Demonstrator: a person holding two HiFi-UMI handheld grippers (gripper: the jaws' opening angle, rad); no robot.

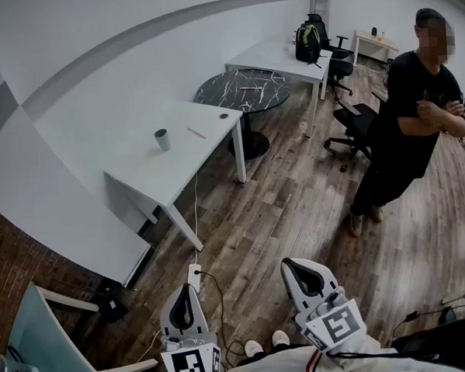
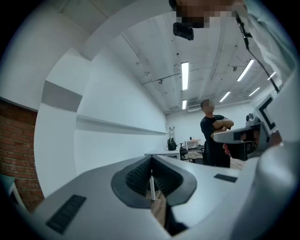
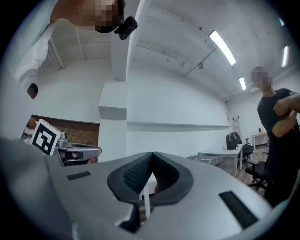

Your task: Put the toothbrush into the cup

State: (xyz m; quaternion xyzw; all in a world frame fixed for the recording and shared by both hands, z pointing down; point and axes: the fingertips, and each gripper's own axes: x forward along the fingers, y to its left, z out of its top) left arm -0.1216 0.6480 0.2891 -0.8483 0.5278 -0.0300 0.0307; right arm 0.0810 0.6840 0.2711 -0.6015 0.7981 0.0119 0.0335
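The left tongs point(image 1: 187, 291) and right tongs point(image 1: 289, 265), near and level above the wood floor point(image 1: 295, 201), are both fully closed on nothing. On the far white counter point(image 1: 139, 174), the toothbrush point(image 1: 196, 133) lies just right of the upright cup point(image 1: 162, 139), not touching it.

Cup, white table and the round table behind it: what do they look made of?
Cup: small, grey-green and matte; plastic or ceramic, too small to tell. White table: smooth matte white top and legs, likely laminate board on painted metal. Round table: black top with pale veins, marble or a marble-look surface, slightly glossy.
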